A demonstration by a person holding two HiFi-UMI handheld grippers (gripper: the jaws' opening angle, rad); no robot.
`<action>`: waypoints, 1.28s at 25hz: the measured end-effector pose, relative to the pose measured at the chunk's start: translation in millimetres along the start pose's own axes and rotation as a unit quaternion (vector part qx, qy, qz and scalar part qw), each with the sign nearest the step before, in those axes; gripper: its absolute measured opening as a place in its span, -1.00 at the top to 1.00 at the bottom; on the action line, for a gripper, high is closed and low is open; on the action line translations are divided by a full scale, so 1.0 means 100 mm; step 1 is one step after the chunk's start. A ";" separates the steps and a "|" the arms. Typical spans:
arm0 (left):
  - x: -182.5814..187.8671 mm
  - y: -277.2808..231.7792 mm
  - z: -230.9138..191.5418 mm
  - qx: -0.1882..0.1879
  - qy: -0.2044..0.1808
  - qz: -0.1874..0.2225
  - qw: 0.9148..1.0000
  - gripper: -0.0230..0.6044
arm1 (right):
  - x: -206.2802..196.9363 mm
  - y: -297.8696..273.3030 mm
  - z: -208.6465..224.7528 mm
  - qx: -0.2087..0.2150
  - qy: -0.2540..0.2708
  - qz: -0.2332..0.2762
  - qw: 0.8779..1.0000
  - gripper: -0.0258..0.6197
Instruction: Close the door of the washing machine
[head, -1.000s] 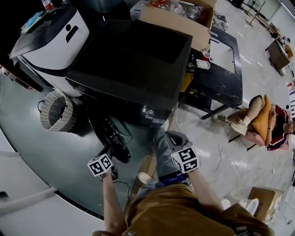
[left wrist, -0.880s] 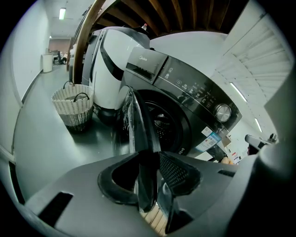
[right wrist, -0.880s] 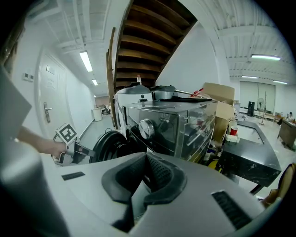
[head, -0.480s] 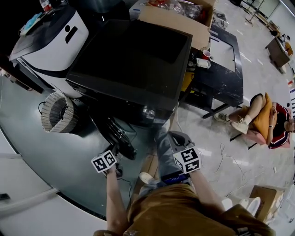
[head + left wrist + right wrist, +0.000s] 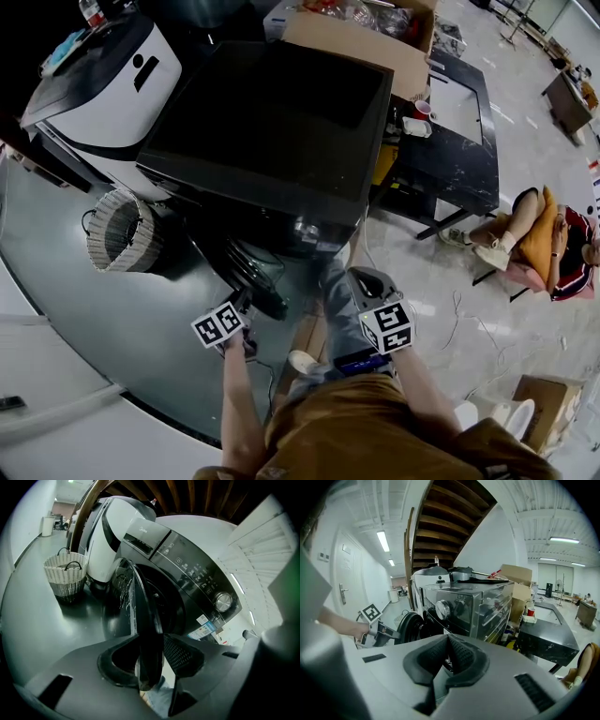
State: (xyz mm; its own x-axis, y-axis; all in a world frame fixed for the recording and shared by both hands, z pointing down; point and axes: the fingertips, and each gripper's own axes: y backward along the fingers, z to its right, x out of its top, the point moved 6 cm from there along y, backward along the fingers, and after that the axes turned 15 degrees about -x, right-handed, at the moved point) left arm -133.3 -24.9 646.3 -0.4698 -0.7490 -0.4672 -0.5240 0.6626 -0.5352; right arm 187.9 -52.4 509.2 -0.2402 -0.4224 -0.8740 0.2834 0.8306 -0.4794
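Right tool, jaws together, faces the washing machine, its door open.

Washing machine: glossy black. Neighbouring appliance: white, black band. Basket: white weave. Cardboard box: brown. Floor: dull dark grey.

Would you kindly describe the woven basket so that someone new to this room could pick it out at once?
Find the large dark front-loading washing machine with its round door swung open. On the grey floor to its left in the head view, before a white-and-black appliance, stands the pale woven basket. It alone is wicker, round and open-topped, with dark handles.
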 end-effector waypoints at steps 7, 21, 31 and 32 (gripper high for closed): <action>0.05 -0.16 0.07 -0.019 0.006 0.001 1.000 0.35 | 0.04 -0.02 0.05 -0.009 0.000 0.005 1.000 0.88; 0.13 -0.41 0.21 -0.047 0.024 0.001 0.999 0.34 | 0.05 -0.01 0.18 -0.023 -0.009 0.006 1.000 0.88; 0.22 -0.63 0.33 -0.076 0.033 0.007 0.997 0.34 | 0.05 -0.02 0.24 -0.026 -0.006 0.001 1.000 0.88; 0.23 -0.66 0.34 -0.079 0.033 0.008 0.996 0.34 | 0.05 -0.03 0.25 -0.027 -0.006 0.001 1.000 0.88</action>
State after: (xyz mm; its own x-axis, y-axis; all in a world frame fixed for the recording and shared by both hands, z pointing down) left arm -85.2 -86.3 647.0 -0.5225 -0.7394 -0.4245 -0.6183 0.6714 -0.4085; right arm 209.5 -65.9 504.4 -0.2285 -0.4254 -0.8757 0.2338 0.8492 -0.4735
